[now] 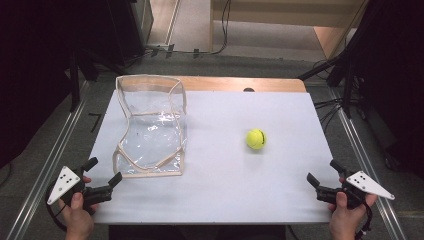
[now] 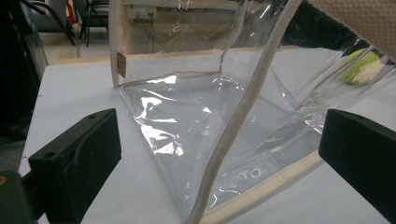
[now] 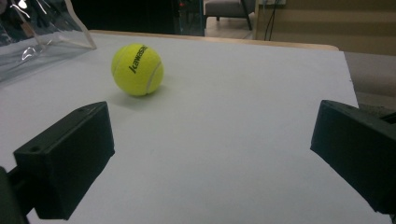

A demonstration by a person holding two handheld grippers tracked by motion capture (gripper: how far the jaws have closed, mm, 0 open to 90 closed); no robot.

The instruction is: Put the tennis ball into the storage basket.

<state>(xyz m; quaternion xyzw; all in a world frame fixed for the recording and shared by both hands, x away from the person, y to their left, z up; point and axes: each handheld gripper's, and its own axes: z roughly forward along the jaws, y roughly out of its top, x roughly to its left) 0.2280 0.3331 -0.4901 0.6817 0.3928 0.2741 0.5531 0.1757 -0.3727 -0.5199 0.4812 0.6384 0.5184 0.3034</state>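
We see the white table [image 1: 210,200] bearing a clear plastic bag [image 1: 150,127] at its left — then our left gripper [image 1: 103,176] and right gripper [image 1: 321,173], both spread and empty at the near corners — and the yellow tennis ball [image 1: 255,139] right of centre.

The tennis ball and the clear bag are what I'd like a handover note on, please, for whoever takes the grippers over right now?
Left gripper: open, holding nothing, at the near left corner, aimed at the clear bag.
Right gripper: open, holding nothing, at the near right corner, the tennis ball ahead of it.
Things: the bag stands on the left half of the white table, its beige-trimmed mouth open upward. The ball rests on the table to its right, apart from it.
Done: nothing gripped so far.
Left: probably pick up the ball and put it in the bag, steadying the bag with the left gripper.
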